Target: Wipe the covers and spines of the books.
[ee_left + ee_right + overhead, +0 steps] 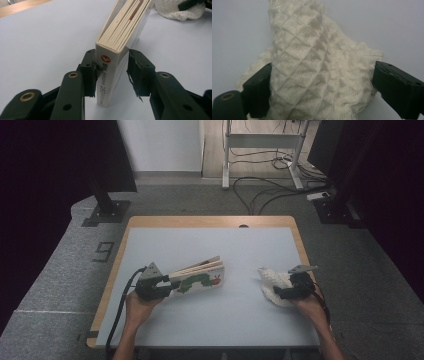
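Left gripper [169,286] clamped on book [202,275] spine, right gripper [276,292] wide astride white cloth [273,281]

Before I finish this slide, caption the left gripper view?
Left tool clamps a board book by its spine above the pale table.

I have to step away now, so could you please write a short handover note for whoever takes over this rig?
Left gripper: shut on the board book at its spine, book tilted on the table.
Right gripper: jaws open around the white knitted cloth, which is bunched at the table's right side.
Done: book gripped.
Left: probably grip the cloth; nothing shows it used on the book yet.
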The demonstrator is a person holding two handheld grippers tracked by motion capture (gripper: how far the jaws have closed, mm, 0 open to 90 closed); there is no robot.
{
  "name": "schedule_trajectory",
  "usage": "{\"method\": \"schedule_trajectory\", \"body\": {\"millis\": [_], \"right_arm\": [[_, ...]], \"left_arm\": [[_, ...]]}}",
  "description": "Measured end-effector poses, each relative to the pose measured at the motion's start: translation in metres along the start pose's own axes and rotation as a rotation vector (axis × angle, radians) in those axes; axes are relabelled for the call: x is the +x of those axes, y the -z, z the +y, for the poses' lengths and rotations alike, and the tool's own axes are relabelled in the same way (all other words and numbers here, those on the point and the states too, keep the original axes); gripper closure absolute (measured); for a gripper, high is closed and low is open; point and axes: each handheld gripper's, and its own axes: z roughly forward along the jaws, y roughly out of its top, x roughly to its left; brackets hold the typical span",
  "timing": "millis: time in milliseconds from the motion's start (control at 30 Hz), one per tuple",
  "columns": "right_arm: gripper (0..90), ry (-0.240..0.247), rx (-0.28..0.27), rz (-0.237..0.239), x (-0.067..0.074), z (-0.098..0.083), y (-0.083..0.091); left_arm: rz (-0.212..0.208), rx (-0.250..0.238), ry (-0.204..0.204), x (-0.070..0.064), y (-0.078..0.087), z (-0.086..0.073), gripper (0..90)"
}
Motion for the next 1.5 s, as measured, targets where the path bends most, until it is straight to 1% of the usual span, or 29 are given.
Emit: {"method": "schedule_trajectory", "body": {"millis": [133,233,367,433,500,633,833,933,1167,1400,1500], "right_arm": [[25.1,-0.02,0.003,0.031,0.001,-0.001,-0.001],[37.0,-0.03,0.01,0.031,0.001,-0.001,0.002],[58.0,-0.024,0.014,0.036,0.001,0.001,0.005],[62.1,-0.024,0.011,0.041,0.001,0.001,0.007],[63.8,-0.022,0.01,0.04,0.002,0.001,0.008],[64.3,-0.006,-0.001,0.045,0.006,0.005,0.014],[64.2,0.026,-0.036,0.06,0.011,0.013,0.033],[64.1,0.032,-0.051,0.072,0.013,0.015,0.043],[63.9,0.051,-0.072,0.096,0.018,0.014,0.057],[63.5,0.08,-0.081,0.118,0.03,0.011,0.069],[63.5,0.088,-0.09,0.136,0.035,0.011,0.072]], "left_arm": [[-0.001,0.0,0.002,0.0,0.0,0.0,59.5],[-0.002,0.0,0.005,0.0,0.0,0.0,59.5],[-0.007,-0.002,0.014,0.001,-0.001,0.0,59.3],[-0.01,-0.003,0.016,0.002,-0.001,0.0,59.4],[-0.011,-0.004,0.017,0.002,-0.001,0.0,59.4],[-0.011,-0.007,0.02,0.002,-0.001,-0.001,59.3],[-0.012,-0.009,0.023,0.002,-0.001,-0.001,59.4],[-0.013,-0.009,0.024,0.002,-0.001,-0.001,59.4],[-0.01,-0.01,0.023,0.002,-0.001,-0.001,59.3],[-0.01,-0.01,0.023,0.002,-0.001,-0.001,59.3],[-0.012,-0.01,0.023,0.002,-0.001,-0.001,59.3]]}}
